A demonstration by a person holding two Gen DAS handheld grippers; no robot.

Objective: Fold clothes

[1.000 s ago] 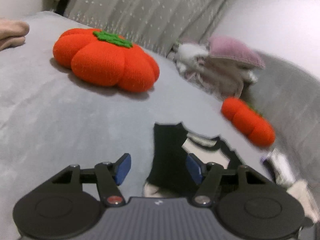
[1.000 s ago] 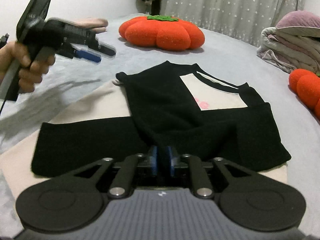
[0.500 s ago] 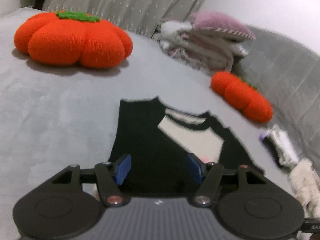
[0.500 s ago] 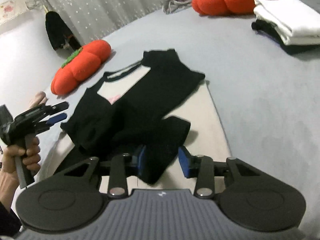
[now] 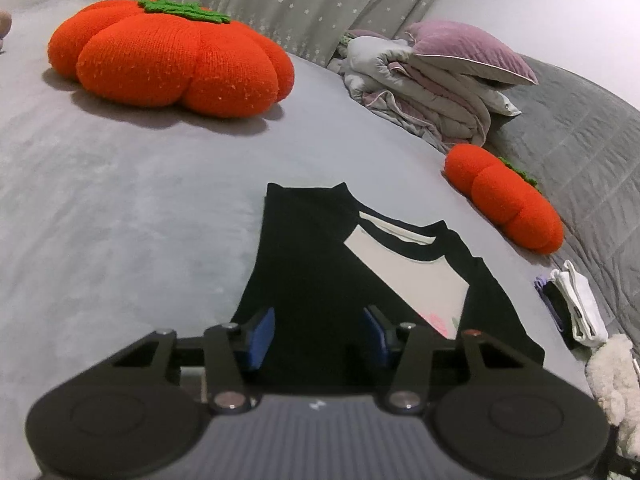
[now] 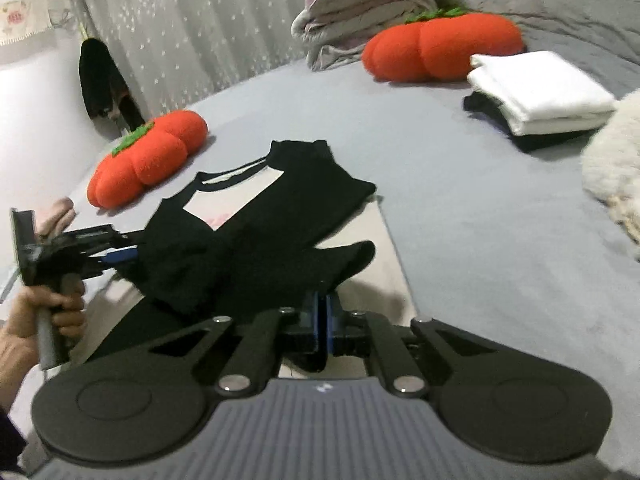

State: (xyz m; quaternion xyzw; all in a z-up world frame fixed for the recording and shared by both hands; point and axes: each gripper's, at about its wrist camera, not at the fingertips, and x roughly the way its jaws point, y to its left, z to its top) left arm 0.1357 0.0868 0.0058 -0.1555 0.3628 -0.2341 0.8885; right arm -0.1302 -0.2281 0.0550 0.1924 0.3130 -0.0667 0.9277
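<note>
Grey bed (image 5: 120, 208) holds black-and-cream shirt (image 6: 256, 216), right claw (image 6: 322, 324) pinching its edge.

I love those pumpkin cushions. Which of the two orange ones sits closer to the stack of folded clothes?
The smaller orange knitted pumpkin cushion, lying right beside the white-topped folded clothes stack. The bigger orange pumpkin cushion sits across the grey bed, by the curtain.

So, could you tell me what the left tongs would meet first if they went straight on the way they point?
Most likely the black-and-cream shirt: the left tongs, jaws closing, point down at its black folded part. How near is unclear.
</note>
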